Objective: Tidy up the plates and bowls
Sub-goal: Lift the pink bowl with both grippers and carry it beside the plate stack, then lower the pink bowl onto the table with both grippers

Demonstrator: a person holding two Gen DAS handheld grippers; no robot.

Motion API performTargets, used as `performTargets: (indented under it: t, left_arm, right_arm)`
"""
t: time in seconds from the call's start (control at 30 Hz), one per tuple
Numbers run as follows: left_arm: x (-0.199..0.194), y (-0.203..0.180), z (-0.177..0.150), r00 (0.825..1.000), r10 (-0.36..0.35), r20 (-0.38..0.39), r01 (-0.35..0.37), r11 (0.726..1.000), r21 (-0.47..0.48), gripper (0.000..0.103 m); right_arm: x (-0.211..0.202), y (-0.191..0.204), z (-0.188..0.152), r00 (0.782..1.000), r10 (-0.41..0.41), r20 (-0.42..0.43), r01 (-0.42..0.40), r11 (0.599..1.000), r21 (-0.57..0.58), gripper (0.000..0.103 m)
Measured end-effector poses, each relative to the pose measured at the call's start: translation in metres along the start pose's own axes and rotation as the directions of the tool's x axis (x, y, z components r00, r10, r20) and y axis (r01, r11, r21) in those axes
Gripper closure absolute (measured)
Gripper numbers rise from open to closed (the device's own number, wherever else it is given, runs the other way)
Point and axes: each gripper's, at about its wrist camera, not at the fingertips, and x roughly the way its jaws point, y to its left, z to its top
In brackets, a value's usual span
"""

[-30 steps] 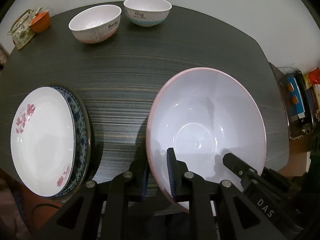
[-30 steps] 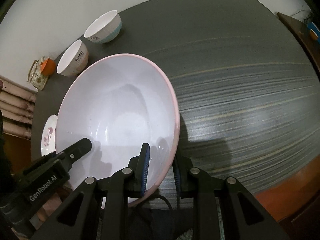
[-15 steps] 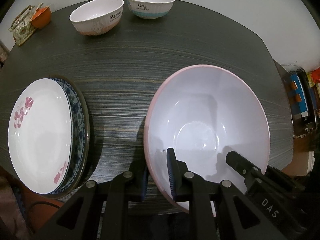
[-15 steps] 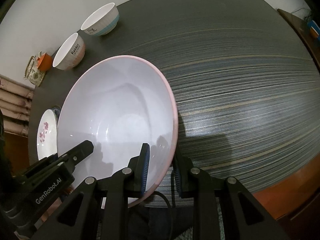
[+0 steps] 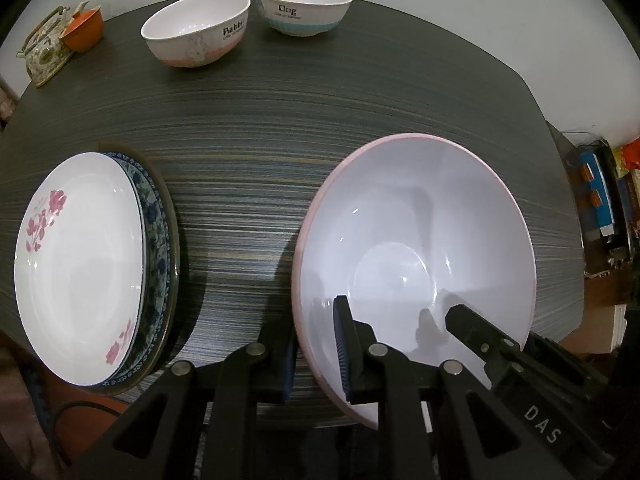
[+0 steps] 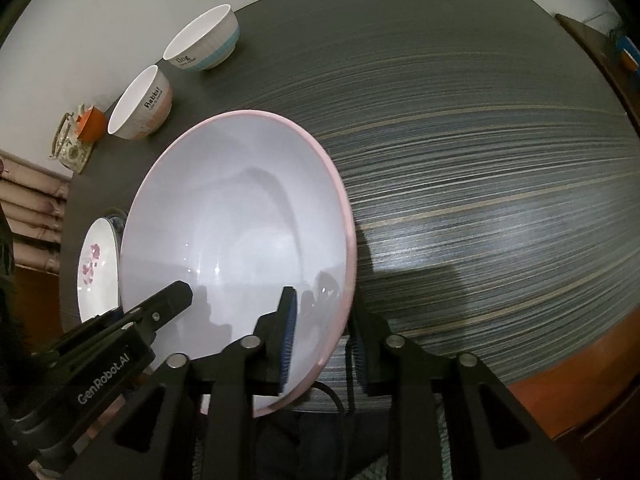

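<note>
A large white bowl with a pink rim [image 5: 420,220] sits on the dark striped table [image 5: 280,128], near its front edge. My left gripper [image 5: 316,356] is shut on the bowl's near left rim, one pad inside and one outside. My right gripper [image 6: 322,348] straddles the bowl's [image 6: 240,208] near right rim; its jaws are opening and the pads stand off the rim. A white plate with pink flowers [image 5: 80,268] lies on a blue patterned plate [image 5: 156,224] at the left. Two small bowls, marked Rabbit [image 5: 196,32] and Dog [image 5: 304,4], stand at the back.
A patterned teapot [image 5: 44,56] and an orange cup [image 5: 82,32] stand at the back left corner. The table [image 6: 480,160] stretches bare to the right of the large bowl. Shelves with clutter [image 5: 600,200] stand beyond the table's right edge.
The right gripper's jaws have spread apart and come off the large bowl's rim. The left gripper keeps its grip on the rim. The bowl stays where it was.
</note>
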Motion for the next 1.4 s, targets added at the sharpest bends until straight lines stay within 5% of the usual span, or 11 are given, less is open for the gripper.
performTargets:
  t: [0.57, 1.4]
  left_arm:
    - [-0.026, 0.036, 0.007, 0.998, -0.052, 0.038, 0.055, 0.995, -0.079, 0.082]
    - [-0.053, 0.059, 0.031, 0.975, -0.211, 0.063, 0.218, 0.964, -0.150, 0.073]
  right_arm:
    - [-0.033, -0.005, 0.018, 0.995, 0.014, 0.098, -0.016, 1.000, 0.025, 0.053]
    - [-0.054, 0.001, 0.028, 0.990, 0.034, 0.139, -0.037, 0.999, 0.017, 0.052]
